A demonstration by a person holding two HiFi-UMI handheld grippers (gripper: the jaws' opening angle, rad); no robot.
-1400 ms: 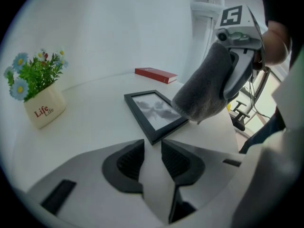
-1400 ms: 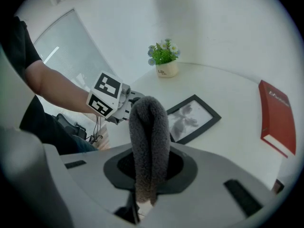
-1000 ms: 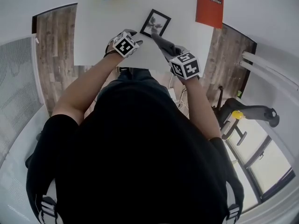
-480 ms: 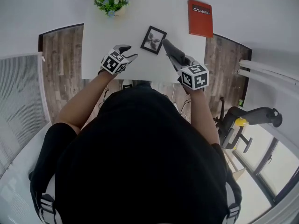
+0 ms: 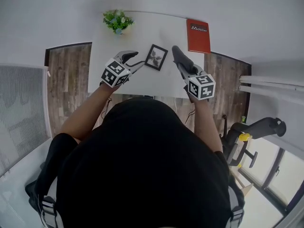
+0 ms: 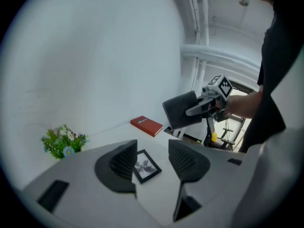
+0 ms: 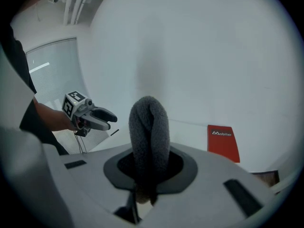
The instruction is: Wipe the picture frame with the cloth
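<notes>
Both grippers have risen off the counter (image 5: pixel 152 30) and parted, leaving the picture frame (image 5: pixel 156 57) alone.

Nearest, the left gripper (image 5: pixel 135 61) is wide, just starting to close on nothing; the right gripper (image 7: pixel 149 167) pinches the folded grey cloth (image 7: pixel 149 127), held off the glass; wiping looks finished or paused, with no contact now; between them the picture frame lies flat, face up, long axis running away from the person, skewed slightly right; beyond it, plant (image 5: pixel 117 21) and red book (image 5: pixel 197 35).
</notes>
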